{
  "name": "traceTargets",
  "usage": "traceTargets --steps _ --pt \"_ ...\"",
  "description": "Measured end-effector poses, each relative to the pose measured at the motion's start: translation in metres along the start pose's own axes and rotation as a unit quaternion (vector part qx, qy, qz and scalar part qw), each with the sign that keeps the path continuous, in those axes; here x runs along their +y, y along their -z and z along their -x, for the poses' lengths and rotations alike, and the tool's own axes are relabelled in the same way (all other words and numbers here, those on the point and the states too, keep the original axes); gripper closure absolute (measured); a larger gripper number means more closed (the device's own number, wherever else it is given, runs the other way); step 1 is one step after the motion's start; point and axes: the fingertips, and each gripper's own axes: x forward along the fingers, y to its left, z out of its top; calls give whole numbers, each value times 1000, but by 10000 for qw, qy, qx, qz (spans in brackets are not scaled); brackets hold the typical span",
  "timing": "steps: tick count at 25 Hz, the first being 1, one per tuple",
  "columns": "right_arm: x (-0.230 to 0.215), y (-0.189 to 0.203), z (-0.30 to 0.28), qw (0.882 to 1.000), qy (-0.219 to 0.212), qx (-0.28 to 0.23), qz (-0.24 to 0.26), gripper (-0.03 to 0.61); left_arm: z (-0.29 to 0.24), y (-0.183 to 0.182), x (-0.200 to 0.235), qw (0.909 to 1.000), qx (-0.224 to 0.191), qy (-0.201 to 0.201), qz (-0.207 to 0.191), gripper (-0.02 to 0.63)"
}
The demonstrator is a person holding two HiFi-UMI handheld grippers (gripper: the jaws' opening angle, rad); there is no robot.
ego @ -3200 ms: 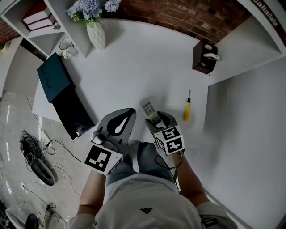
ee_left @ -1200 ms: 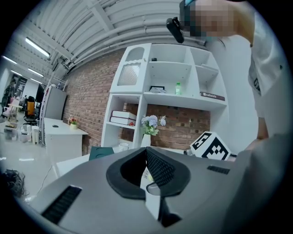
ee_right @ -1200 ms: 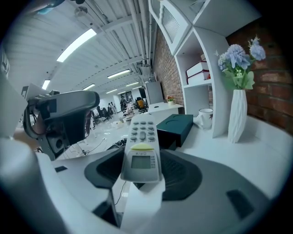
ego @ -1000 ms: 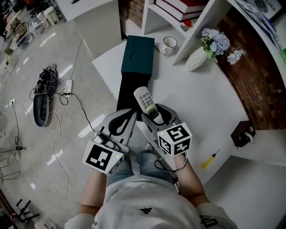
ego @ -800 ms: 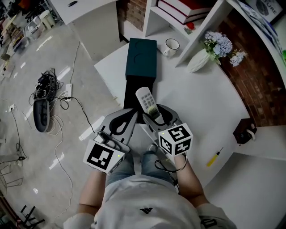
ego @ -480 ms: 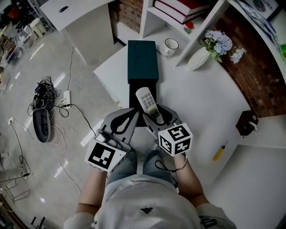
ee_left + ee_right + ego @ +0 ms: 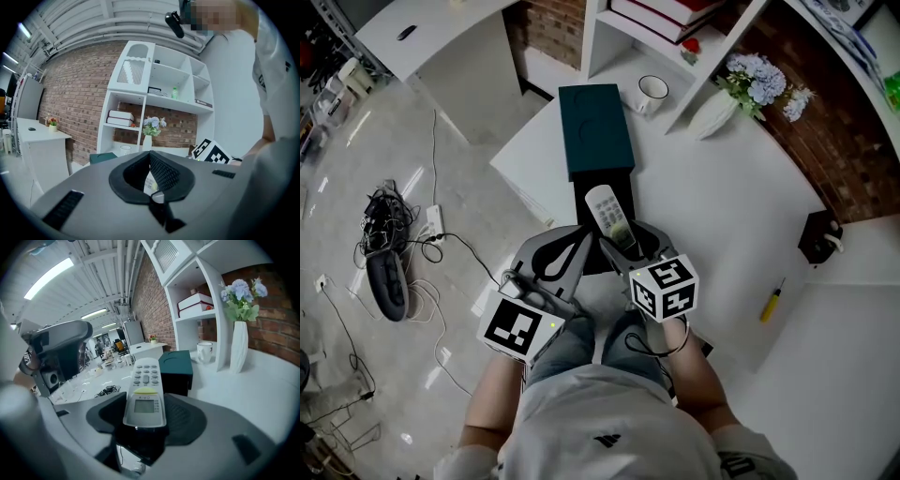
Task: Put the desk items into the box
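My right gripper (image 7: 625,240) is shut on a white remote control (image 7: 606,212), which points forward, away from me. In the right gripper view the remote (image 7: 145,398) lies lengthwise between the jaws, screen up. It hangs over the open black box (image 7: 585,192), whose dark teal lid (image 7: 594,128) lies just beyond. The box (image 7: 176,369) shows straight ahead past the remote's tip. My left gripper (image 7: 555,256) is beside it on the left, shut and holding nothing. A yellow screwdriver (image 7: 770,301) lies on the white desk (image 7: 722,187) at the right.
A white mug (image 7: 653,88) and a white vase of flowers (image 7: 711,111) stand behind the box by the shelf unit. A brown holder (image 7: 818,237) sits at the desk's right. The desk's edge runs left of the box; cables (image 7: 386,253) lie on the floor below.
The right gripper has carried the remote from beside the screwdriver across to over the black box. Over the last second the box has come more squarely in front of both grippers.
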Motion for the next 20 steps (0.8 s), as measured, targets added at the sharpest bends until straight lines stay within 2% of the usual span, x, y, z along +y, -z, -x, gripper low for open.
traceTargets --steps 4,12,20 --pt "-6 13 -15 9995 135 272 -73 324 -2 1 7 9998 -25 155 75 601" --pt "-14 41 -36 9952 425 877 -128 324 -3 12 26 9997 77 152 168 601" --pt "-15 52 -45 9862 712 1491 58 324 -2 17 35 9992 31 205 355 601"
